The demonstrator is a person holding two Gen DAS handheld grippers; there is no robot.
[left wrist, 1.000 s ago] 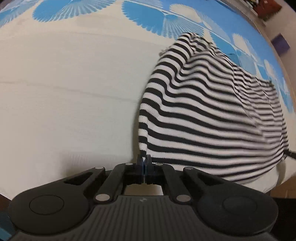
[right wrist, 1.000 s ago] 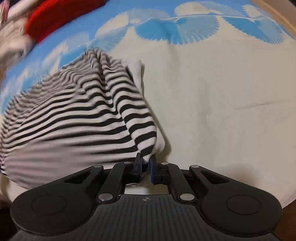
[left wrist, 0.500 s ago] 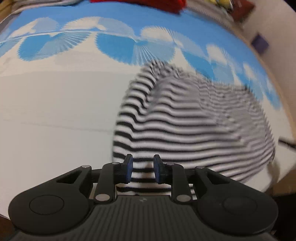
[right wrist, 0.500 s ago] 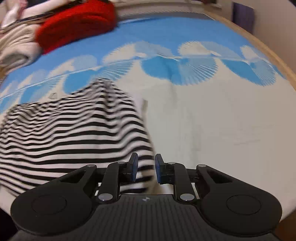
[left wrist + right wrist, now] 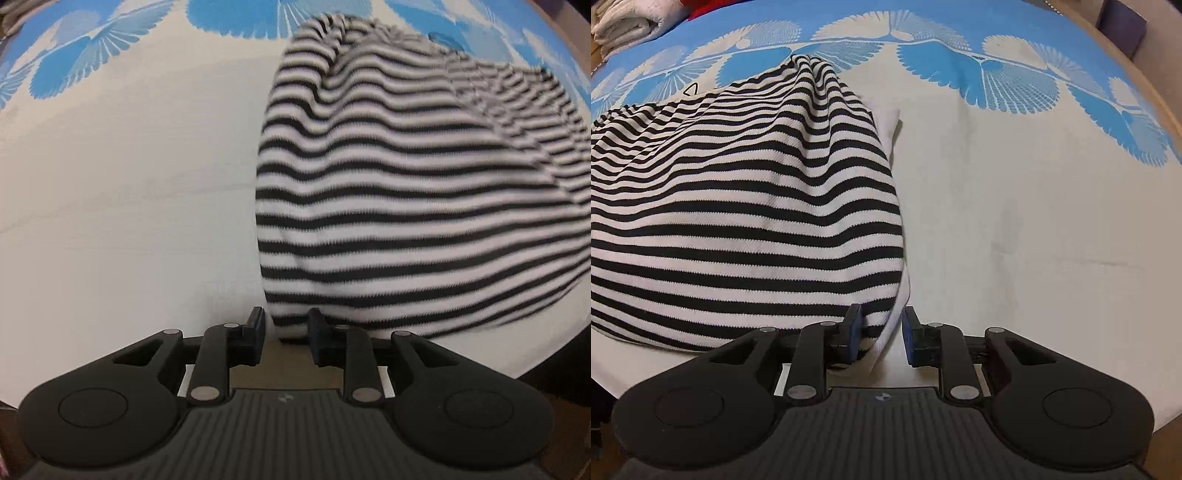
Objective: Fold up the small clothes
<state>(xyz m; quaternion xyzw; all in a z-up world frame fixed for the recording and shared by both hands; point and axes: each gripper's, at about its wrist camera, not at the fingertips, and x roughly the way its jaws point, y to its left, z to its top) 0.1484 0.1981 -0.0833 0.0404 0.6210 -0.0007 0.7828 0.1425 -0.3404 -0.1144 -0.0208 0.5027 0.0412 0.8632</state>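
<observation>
A black-and-white striped garment (image 5: 406,221) (image 5: 738,221) lies folded and slightly humped on the white cloth with blue fan prints (image 5: 129,203) (image 5: 1034,221). My left gripper (image 5: 285,326) points down at the garment's near left corner. Its jaws are opening, and the corner sits loosely between the blue pads (image 5: 258,325) without being pressed. My right gripper (image 5: 881,328) stands open over the near right corner. There the hem rests against the left pad (image 5: 854,326), with a gap to the other pad.
Folded pale clothes (image 5: 624,22) and a red cloth (image 5: 698,5) lie at the far left. A wooden rim (image 5: 1160,96) runs along the right side, with a purple object (image 5: 1123,18) beyond it. The surface's near edge lies just under both grippers.
Both grippers were shut on the garment's near corners and have opened. The lifted striped cloth has settled onto the surface, and both views have shifted over it.
</observation>
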